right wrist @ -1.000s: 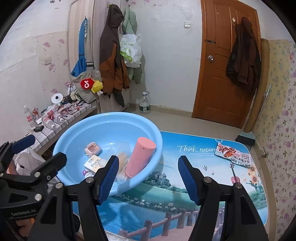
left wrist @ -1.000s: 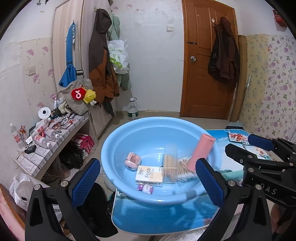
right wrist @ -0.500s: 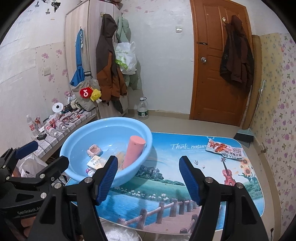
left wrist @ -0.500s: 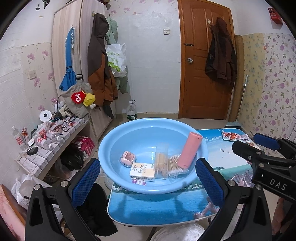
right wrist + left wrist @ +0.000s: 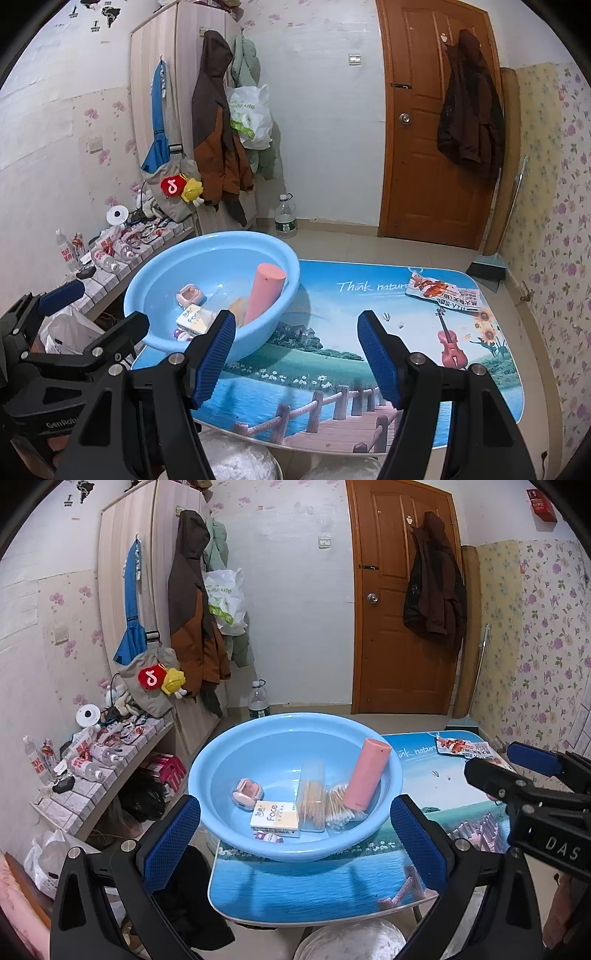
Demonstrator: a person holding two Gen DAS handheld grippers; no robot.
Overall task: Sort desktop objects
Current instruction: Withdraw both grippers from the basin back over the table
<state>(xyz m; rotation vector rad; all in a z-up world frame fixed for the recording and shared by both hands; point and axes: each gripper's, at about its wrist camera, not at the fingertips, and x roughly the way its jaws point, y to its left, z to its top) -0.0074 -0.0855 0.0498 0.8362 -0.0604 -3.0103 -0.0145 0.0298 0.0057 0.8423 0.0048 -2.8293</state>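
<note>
A: Both hand-held grippers are sitting farther back from the blue basin (image 5: 236, 834) than a second ago; more of the printed surface (image 5: 332, 376) and its near edge is showing in each view now.

B: Agreed. How are the jaws standing?

A: The left hand-held gripper (image 5: 295, 840) is spreading wide, its blue pads framing the basin with nothing between them. The right hand-held gripper (image 5: 295, 358) is also spreading apart, pinching nothing, and hanging over the bare middle of the surface.

B: And the sorted things?

A: They are all lying inside the basin, which is resting on the left end of the surface and overhanging its edge a little. The pink cylinder (image 5: 365, 775) is leaning tilted against the basin's right wall. Just beside it a clear box of wooden sticks (image 5: 312, 801) is standing, with a bundle of cotton swabs (image 5: 338, 812) touching the cylinder's foot.

B: Anything in front?

A: A small box printed "Face" (image 5: 274, 815) is lying flat near the front wall, a pink case (image 5: 246, 793) is sitting behind it to the left, and a tiny purple-and-white item (image 5: 269, 837) is peeking out at the box's near edge; I cannot tell what it is.

B: Outside the basin?

A: A red-and-white snack packet (image 5: 443, 293) is lying at the far right corner of the surface, well apart from the basin.
</note>
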